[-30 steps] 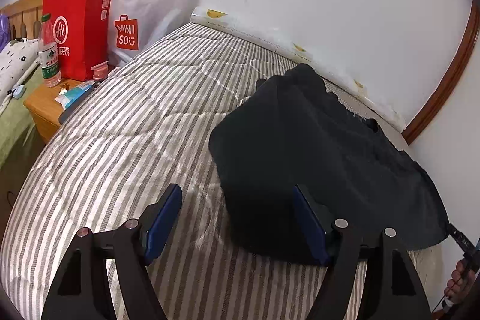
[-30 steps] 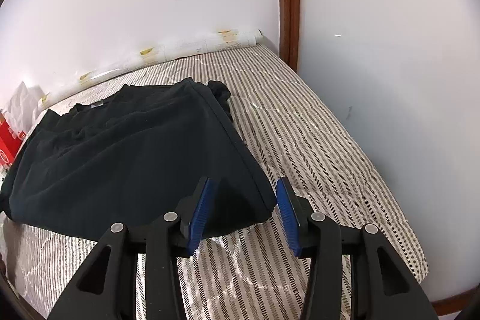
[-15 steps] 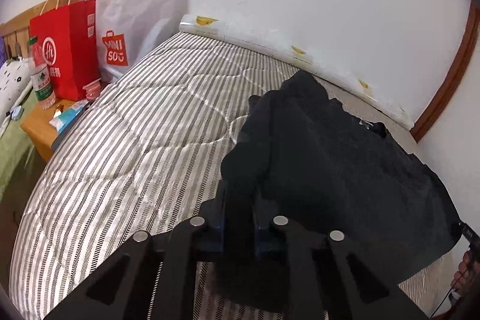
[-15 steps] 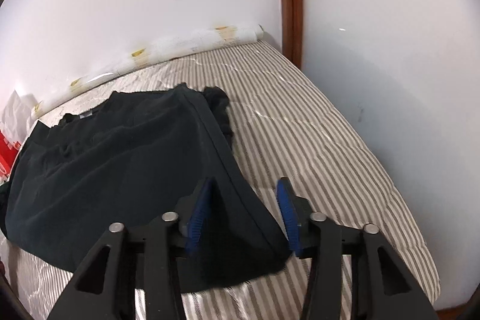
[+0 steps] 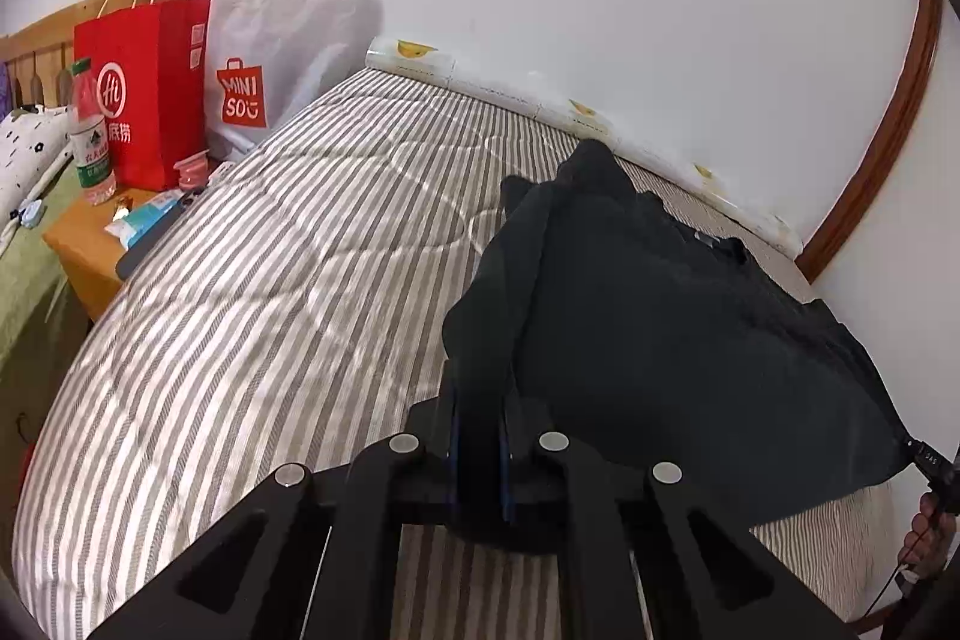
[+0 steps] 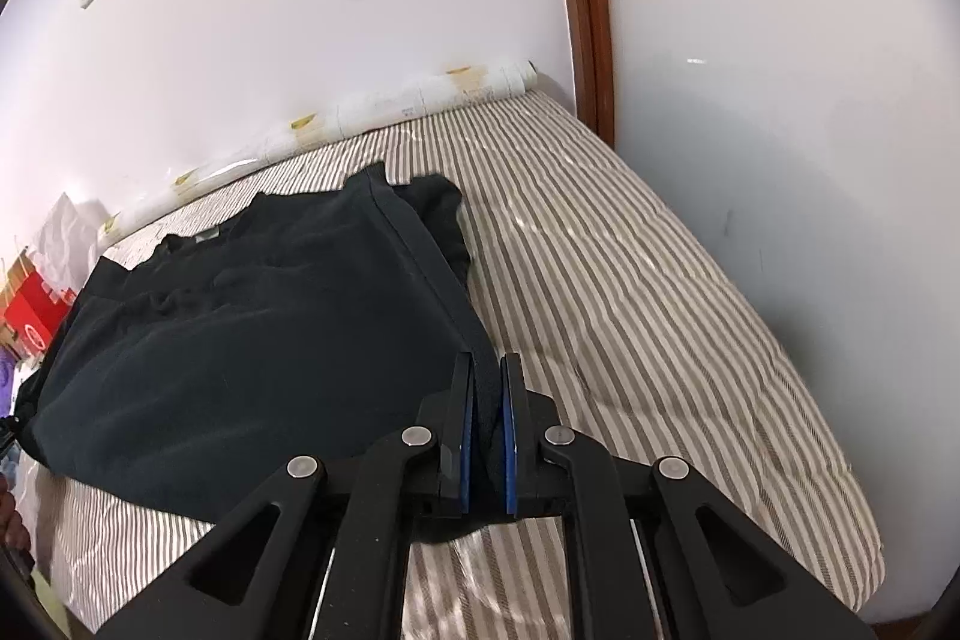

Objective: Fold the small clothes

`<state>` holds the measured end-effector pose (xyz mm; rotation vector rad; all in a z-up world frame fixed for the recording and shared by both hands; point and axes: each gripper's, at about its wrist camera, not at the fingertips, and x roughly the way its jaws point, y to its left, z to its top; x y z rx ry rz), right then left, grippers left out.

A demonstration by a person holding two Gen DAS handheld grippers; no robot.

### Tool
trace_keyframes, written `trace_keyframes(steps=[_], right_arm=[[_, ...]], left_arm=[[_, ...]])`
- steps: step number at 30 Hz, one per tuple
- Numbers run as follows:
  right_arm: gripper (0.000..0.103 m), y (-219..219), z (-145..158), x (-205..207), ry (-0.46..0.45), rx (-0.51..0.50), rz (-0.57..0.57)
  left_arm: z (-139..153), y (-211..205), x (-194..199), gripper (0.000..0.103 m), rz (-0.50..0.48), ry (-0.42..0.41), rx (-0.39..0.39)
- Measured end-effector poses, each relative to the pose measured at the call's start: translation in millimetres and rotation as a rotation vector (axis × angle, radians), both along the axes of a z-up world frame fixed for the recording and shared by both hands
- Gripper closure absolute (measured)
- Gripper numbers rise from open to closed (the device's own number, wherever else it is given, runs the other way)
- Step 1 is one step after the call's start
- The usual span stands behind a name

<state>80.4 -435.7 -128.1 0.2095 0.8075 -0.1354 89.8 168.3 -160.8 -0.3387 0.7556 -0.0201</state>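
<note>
**Both corners gripped, fold not yet made**

Your left hand-held gripper (image 5: 478,421) and right hand-held gripper (image 6: 485,421) have each just clamped a near corner of the garment (image 6: 252,316). It lies spread on the bed (image 5: 270,292); the folding itself remains.
</note>
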Motion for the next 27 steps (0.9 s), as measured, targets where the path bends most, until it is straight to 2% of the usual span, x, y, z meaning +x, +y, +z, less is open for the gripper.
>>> trace_keyframes(steps=[3, 7, 9, 11, 13, 16, 21, 25, 27], right_arm=[[0.096, 1.2, -7.5, -3.7, 0.013, -0.017, 0.001], [0.091, 12.9, -10.8, -1.5, 0.030, -0.115, 0.007], [0.084, 23.1, -6.0, 0.9, 0.042, -0.206, 0.011], [0.080, 31.6, 5.2, -0.1, 0.024, -0.252, 0.016], [0.076, 37.9, 15.5, -0.1, 0.002, -0.263, 0.020], [0.071, 56.9, 33.7, 5.5, -0.044, -0.251, 0.043], [0.060, 126.0, 50.2, 30.6, -0.077, -0.197, 0.174], [0.057, 214.3, 45.9, 49.1, -0.056, -0.141, 0.345], [0.056, 258.8, 41.0, 52.7, -0.046, -0.146, 0.431]], left_arm=[[-4.6, -3.0, -3.8, 0.093, -0.003, 0.006, 0.012], [-3.4, -5.6, -0.3, 0.088, 0.006, 0.025, 0.036], [-1.8, -3.8, 0.4, 0.081, 0.002, 0.029, 0.023], [-0.4, 1.5, 2.2, 0.059, 0.015, 0.041, 0.016], [0.1, 6.9, 2.3, 0.049, 0.026, 0.039, 0.003], [1.8, 15.2, 2.2, 0.048, 0.046, 0.042, 0.000], [4.2, 35.5, 0.1, 0.040, 0.061, 0.063, -0.008], [8.1, 46.6, -4.1, 0.036, 0.062, 0.076, 0.023], [11.8, 53.4, -6.6, 0.036, 0.075, 0.076, 0.050]])
